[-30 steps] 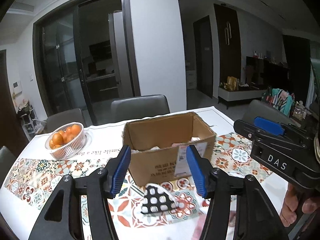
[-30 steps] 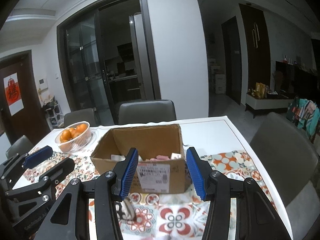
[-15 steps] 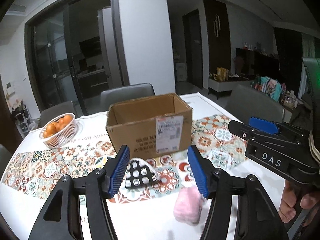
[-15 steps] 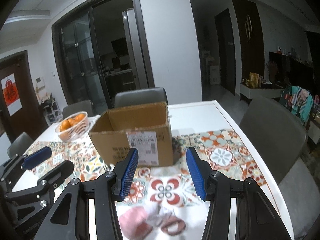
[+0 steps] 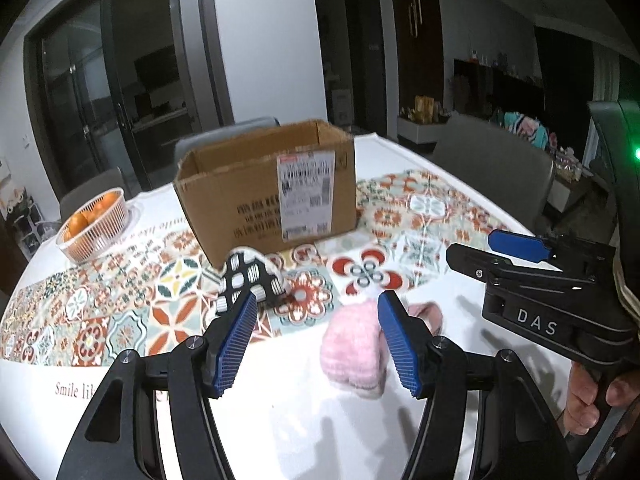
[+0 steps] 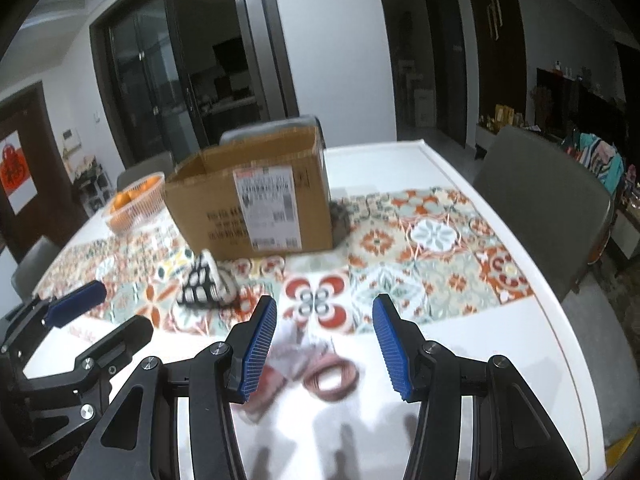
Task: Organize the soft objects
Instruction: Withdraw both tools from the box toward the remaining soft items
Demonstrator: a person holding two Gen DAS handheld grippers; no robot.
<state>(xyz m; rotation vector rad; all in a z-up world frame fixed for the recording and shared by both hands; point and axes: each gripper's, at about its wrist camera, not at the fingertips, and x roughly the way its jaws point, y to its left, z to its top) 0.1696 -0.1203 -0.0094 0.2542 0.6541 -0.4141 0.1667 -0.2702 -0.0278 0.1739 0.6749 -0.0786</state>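
A pink fuzzy soft item point(image 5: 354, 354) lies on the white table just inside my open left gripper point(image 5: 316, 340), close to the right finger. A black-and-white patterned soft item point(image 5: 250, 278) lies on the tiled runner in front of the cardboard box point(image 5: 268, 192). In the right wrist view, my open right gripper point(image 6: 324, 344) hovers over the pink item point(image 6: 264, 386) and a pink hair tie point(image 6: 330, 378). The patterned item point(image 6: 202, 284) and the box point(image 6: 252, 200) lie beyond. The left gripper also shows there at lower left point(image 6: 86, 320).
A white basket of oranges point(image 5: 94, 226) stands at the table's far left. Grey chairs point(image 6: 548, 208) surround the table. The right gripper's body point(image 5: 540, 296) is at the right of the left wrist view. A dark fuzzy item point(image 6: 340, 218) lies by the box's right side.
Both grippers have pulled back from the box and lowered toward the near table. The pink item and hair tie have come into view under them. Both stay open.
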